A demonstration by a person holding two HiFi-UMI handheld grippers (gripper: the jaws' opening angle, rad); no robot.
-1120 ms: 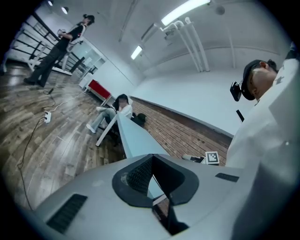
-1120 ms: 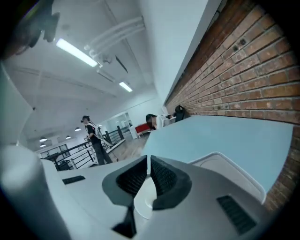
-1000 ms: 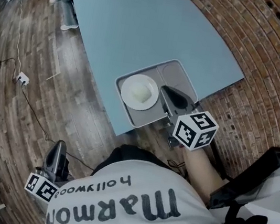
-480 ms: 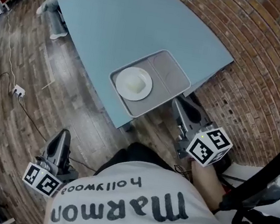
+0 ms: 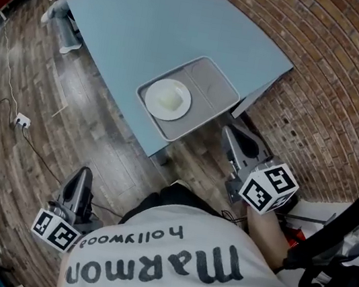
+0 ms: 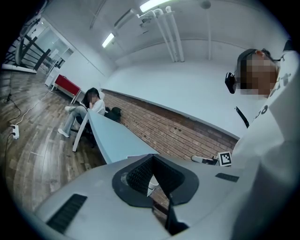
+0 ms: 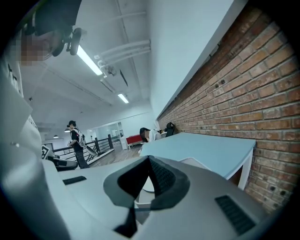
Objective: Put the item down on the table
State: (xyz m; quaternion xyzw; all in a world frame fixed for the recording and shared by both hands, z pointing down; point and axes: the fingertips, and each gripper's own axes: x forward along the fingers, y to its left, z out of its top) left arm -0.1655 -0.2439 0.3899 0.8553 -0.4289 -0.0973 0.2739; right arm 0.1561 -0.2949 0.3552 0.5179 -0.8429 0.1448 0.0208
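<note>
Grey tray point(image 5: 212, 89) carrying white plate point(image 5: 168, 99) is set flat at near edge of blue surface point(image 5: 158, 27), left tool point(image 5: 80, 177) and right tool point(image 5: 235, 136) are held well apart from it, jaws together, nothing clamped.

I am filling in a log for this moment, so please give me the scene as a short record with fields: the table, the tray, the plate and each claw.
table: blue table, beside a brick wall
tray: grey tray, resting on the table's near corner
plate: white plate, in the tray's left compartment in the head view
left claw: left gripper, jaws together, empty, low at the person's side, far from the table
right claw: right gripper, jaws together, empty, below the table edge near the tray, not touching it
task state: tray is down; neither claw holds it
</note>
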